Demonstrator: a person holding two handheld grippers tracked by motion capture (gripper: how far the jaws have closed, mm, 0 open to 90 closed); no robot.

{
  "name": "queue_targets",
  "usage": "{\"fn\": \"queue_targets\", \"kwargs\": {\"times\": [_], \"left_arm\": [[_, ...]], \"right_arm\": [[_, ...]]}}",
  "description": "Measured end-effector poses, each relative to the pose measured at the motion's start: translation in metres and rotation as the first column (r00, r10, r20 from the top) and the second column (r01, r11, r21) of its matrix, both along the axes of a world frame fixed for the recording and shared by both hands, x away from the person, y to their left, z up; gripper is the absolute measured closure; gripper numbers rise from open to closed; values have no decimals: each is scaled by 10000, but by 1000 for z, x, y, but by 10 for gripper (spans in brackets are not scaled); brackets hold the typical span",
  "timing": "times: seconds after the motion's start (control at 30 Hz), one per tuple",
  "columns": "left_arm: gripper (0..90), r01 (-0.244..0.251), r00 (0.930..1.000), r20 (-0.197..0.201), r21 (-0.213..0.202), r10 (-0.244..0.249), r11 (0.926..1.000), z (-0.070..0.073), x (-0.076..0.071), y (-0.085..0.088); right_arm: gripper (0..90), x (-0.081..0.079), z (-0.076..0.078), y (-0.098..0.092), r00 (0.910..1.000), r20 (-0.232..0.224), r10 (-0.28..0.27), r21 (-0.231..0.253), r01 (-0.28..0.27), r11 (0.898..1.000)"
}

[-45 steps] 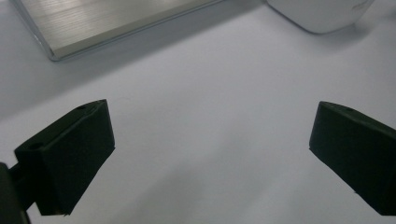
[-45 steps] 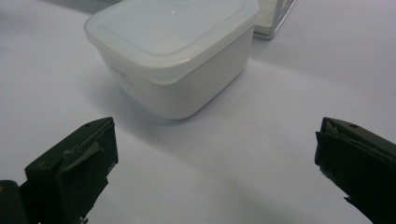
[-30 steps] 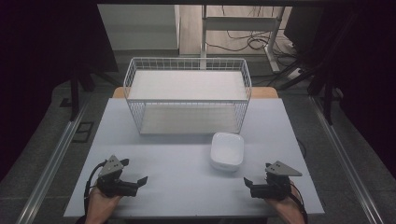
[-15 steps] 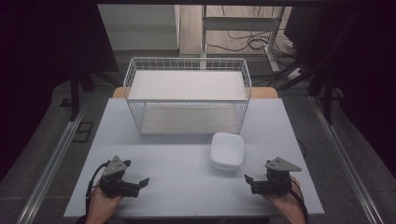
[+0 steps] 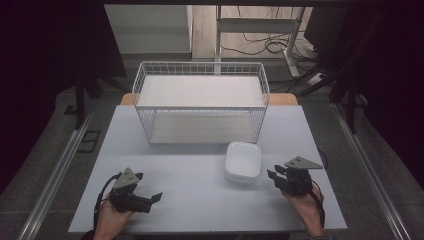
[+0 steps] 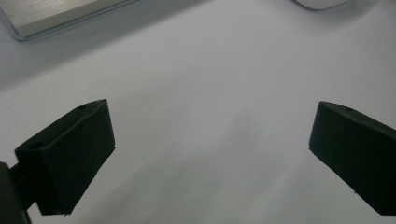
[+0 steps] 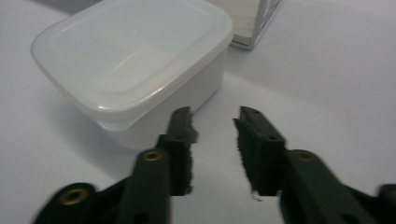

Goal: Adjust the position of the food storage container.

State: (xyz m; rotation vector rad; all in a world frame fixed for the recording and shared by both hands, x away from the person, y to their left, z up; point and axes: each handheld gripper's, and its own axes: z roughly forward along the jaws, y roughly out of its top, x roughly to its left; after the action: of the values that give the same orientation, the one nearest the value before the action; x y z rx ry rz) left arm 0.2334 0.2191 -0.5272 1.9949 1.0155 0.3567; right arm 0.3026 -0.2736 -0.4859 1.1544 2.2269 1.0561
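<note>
White lidded container (image 5: 243,162), square, rounded corners, translucent lid

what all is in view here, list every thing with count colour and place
table: 1, white, under everything
wire basket: 1, white, far middle of the table, standing on it
lidded container: 1, white, lid on, near side of the basket toward the right, just ahead of the right gripper
desk frame and cables: white legs, dark cables, on the floor beyond the table
left gripper: 1, black, near left of the table, jaws wide apart, nothing between them
right gripper: 1, black, near right, jaws narrowly apart, empty, pointing at the container
hands: 2, at the near edge, one holding each gripper
</note>
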Motion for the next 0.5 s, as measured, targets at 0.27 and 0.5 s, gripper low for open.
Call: {"fn": "queue_targets", "kwargs": {"times": [0.27, 0.5], "left_arm": [[0, 88, 9999, -116, 0, -88, 10000, -1, 1, -1], [2, 137, 9998, -162, 23, -137, 9999, -1, 1, -1]], "right_arm": [[895, 31, -5, 2, 9986, -533, 60, 421, -38, 9991], [894, 28, -12, 17, 9932, -983, 625, 262, -602, 9978]]}}
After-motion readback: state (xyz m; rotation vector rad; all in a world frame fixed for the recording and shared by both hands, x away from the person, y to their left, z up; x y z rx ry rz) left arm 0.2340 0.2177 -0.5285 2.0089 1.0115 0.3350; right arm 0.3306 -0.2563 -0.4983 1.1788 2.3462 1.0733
